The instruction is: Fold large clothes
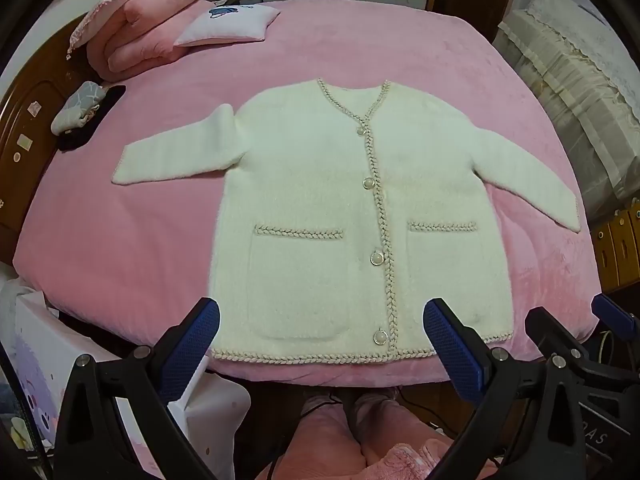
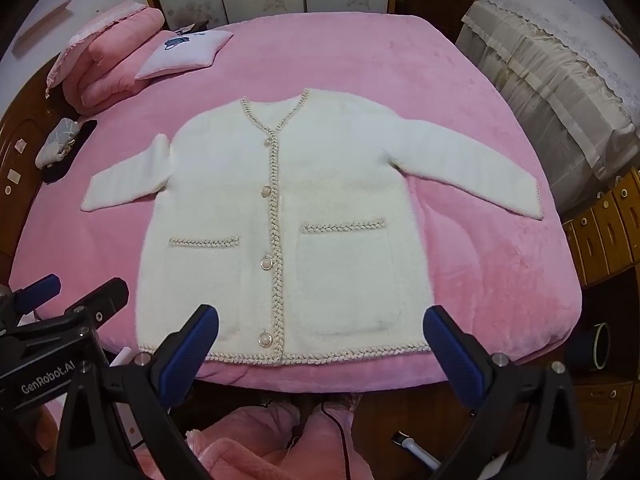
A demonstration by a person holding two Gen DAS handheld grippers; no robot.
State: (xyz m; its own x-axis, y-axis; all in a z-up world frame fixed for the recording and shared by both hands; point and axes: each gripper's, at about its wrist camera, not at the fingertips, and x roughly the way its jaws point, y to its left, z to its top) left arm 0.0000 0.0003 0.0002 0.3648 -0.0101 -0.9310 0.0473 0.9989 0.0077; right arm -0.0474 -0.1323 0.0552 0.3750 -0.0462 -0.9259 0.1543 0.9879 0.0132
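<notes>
In the left wrist view, the white cardigan (image 1: 352, 216) lay flat and face up on the pink bed (image 1: 140, 248), buttoned down the front, both sleeves spread out to the sides and the hem along the near edge of the bed. No fold had been made, so the task looked to be at its very start. The left gripper (image 1: 322, 344) hung above the near hem and pointed steeply down, its blue pads spread wide with nothing between them and no contact with the cloth. The right gripper (image 1: 580, 320) showed at the right edge of this view, near the right corner of the hem. In the right wrist view, the cardigan (image 2: 288, 216) sat in the middle of the bed (image 2: 480, 272), its right sleeve (image 2: 480, 172) slanting toward the right edge and its left sleeve (image 2: 120, 188) reaching left. The right gripper (image 2: 322, 344) also tilted steeply down over the near hem, jaws released and empty. The left gripper (image 2: 76, 296) stood just beside it on the left, off the cloth. The next move probably called for each gripper to reach out to a sleeve or shoulder, pinch the thick fleece firmly, and bring it in over the body.
</notes>
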